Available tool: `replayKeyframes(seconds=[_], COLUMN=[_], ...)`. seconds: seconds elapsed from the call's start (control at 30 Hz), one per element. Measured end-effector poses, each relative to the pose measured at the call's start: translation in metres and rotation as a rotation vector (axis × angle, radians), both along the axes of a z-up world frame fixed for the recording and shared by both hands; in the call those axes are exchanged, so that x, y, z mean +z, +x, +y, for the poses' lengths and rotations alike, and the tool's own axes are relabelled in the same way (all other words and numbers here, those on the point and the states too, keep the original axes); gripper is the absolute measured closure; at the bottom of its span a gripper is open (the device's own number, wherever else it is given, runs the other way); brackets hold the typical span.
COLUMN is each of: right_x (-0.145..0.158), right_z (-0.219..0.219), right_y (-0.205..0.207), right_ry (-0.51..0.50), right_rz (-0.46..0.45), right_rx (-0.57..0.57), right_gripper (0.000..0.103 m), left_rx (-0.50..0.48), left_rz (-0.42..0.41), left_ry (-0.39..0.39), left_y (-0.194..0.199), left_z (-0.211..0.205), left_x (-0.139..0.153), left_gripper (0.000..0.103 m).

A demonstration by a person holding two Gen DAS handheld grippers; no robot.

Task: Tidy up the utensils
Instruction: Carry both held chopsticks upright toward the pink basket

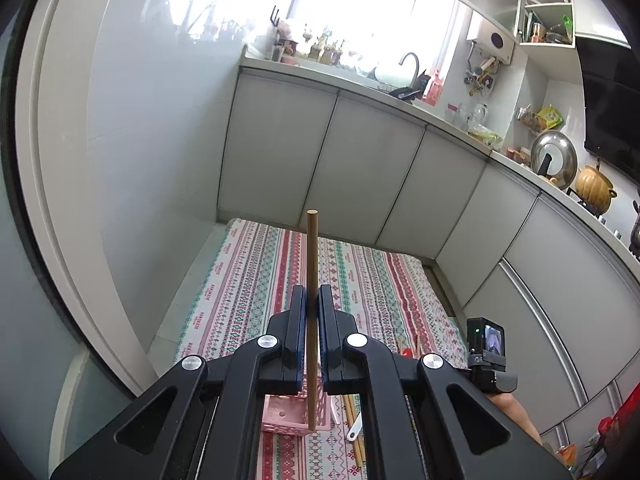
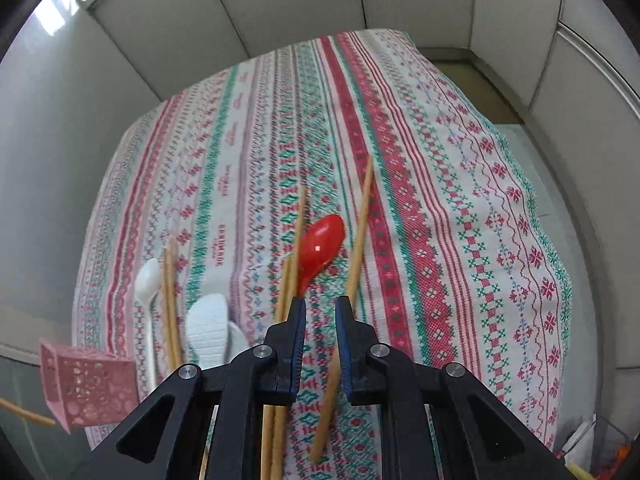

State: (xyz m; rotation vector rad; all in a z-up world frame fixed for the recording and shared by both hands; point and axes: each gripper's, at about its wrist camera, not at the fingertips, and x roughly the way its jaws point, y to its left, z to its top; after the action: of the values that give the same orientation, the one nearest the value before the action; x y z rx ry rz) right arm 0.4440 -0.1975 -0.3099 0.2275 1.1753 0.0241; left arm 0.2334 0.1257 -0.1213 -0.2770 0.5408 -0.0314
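- Left tongs [image 1: 312, 296]: jaws closed tight on an upright wooden chopstick [image 1: 312, 312], angled gently down over the cloth-covered worktop [image 1: 248, 272].
- Right tongs [image 2: 320, 308]: jaws slightly apart, nothing pinched, pitched steeply down over the worktop.
- Bare forearm [image 1: 516, 416] visible behind the right tongs' camera, right of the chopstick.

I've got a table under a patterned tablecloth [image 2: 400, 128], striped in red, green and white, up against pale cabinet doors. On the cloth I see a red spoon [image 2: 320, 246] with bamboo chopsticks either side: one long chopstick [image 2: 362, 224] to its right, a pair [image 2: 294, 248] touching its left edge. Further left lie another chopstick pair [image 2: 170, 300], a white spoon [image 2: 146, 292] just beside them, and a white ridged scoop [image 2: 208, 328]. A pink perforated basket [image 2: 90, 386] sits at the left edge.
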Motion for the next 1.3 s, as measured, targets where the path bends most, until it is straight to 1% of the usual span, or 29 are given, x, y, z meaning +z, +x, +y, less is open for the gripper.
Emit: replayKeyframes(seconds=[0.13,0.17,0.23,0.27,0.3,0.33,0.4,0.5,0.6,0.67,0.83,0.93,1.0,1.1,1.2,1.3], right_x=[-0.013,-0.015,-0.023,-0.024,-0.025,-0.024,-0.011,0.02,0.053,0.077,0.131,0.156,0.168,0.177,0.179,0.177], right_z=[-0.008,-0.006,0.004,0.009,0.012,0.013,0.013,0.01,0.017,0.02,0.031,0.033,0.039,0.049,0.058,0.064], right_y=[0.012,0.014,0.017,0.017,0.015,0.014,0.008,-0.005,-0.023,-0.026,-0.053,-0.069,-0.078,-0.093,-0.099,-0.099], right_ry=[0.028,0.013,-0.048,-0.093,-0.119,-0.123,-0.143,-0.089,-0.071,-0.064,-0.016,0.027,0.063,0.104,0.118,0.153], right_rz=[0.03,0.033,0.05,0.037,0.046,0.037,-0.016,-0.115,-0.228,-0.296,-0.472,-0.58,-0.658,-0.77,-0.844,-0.883], right_rx=[-0.023,-0.018,0.01,0.03,0.041,0.042,0.03,0.018,0.039,0.051,0.095,0.117,0.133,0.16,0.174,0.179], right_gripper=[0.088,0.088,0.088,0.093,0.094,0.096,0.096,0.096,0.096,0.096,0.096,0.096,0.096,0.096,0.096,0.096], left_rx=[-0.013,-0.012,-0.012,-0.012,-0.011,-0.01,-0.005,0.004,0.013,0.019,0.038,0.046,0.051,0.056,0.054,0.049], left_rz=[0.007,0.006,0.007,0.007,0.008,0.006,0.002,-0.007,-0.015,-0.02,-0.036,-0.046,-0.052,-0.062,-0.068,-0.072], left_ry=[0.016,0.019,0.017,0.013,0.011,0.008,0.006,0.001,-0.01,-0.012,0.004,0.018,0.028,0.038,0.051,0.071], left_y=[0.004,0.005,0.007,0.007,0.007,0.007,0.006,0.004,0.002,0.002,-0.002,-0.003,-0.004,-0.003,-0.001,0.003], left_z=[-0.007,-0.008,-0.008,-0.008,-0.007,-0.006,-0.004,0.0,0.004,0.005,0.006,0.006,0.006,0.005,0.003,-0.001], left_x=[-0.003,-0.004,-0.003,-0.003,-0.003,-0.003,-0.002,0.0,0.002,0.003,0.005,0.005,0.005,0.003,0.0,-0.004], left_gripper=[0.098,0.098,0.098,0.098,0.098,0.098,0.098,0.098,0.098,0.098,0.098,0.098,0.098,0.098,0.098,0.098])
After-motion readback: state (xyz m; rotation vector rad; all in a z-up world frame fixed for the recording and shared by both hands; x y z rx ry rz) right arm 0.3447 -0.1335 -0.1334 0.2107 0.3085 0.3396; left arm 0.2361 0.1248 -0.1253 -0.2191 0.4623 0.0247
